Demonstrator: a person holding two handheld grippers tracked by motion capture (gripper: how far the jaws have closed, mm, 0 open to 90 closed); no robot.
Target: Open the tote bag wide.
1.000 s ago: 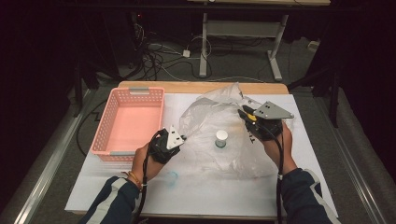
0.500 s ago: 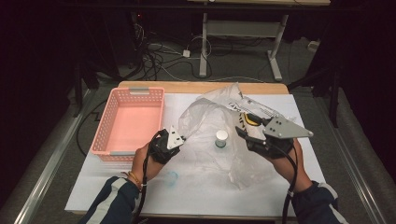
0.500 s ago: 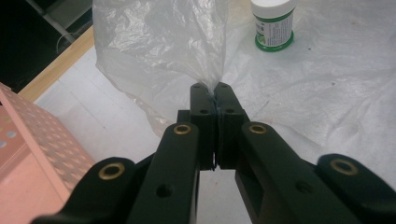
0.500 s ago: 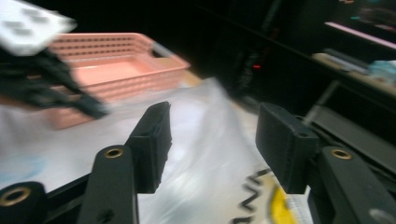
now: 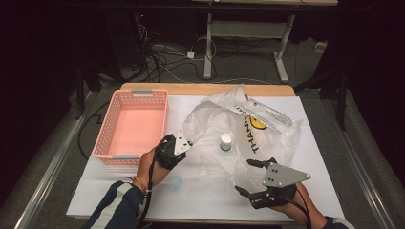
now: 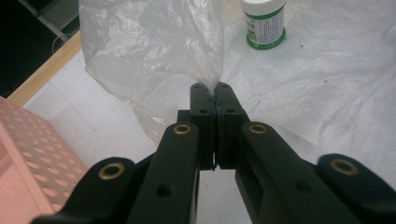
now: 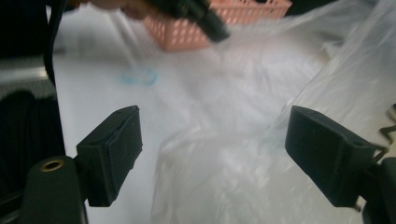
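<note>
The clear plastic bag (image 5: 248, 138) sprawled across the white table (image 5: 200, 200), a small white bottle (image 5: 225, 141) inside. The left gripper (image 6: 209, 95) pinched its edge tight; the right gripper (image 5: 248, 176), jaws spread, should seize the near rim squarely.

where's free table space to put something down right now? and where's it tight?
Free: the white table top along the near edge, between the left gripper and the right gripper, apart from a small blue mark. The pink basket is empty inside. Tight: the centre and right, where the plastic bag spreads around the small white bottle.
</note>
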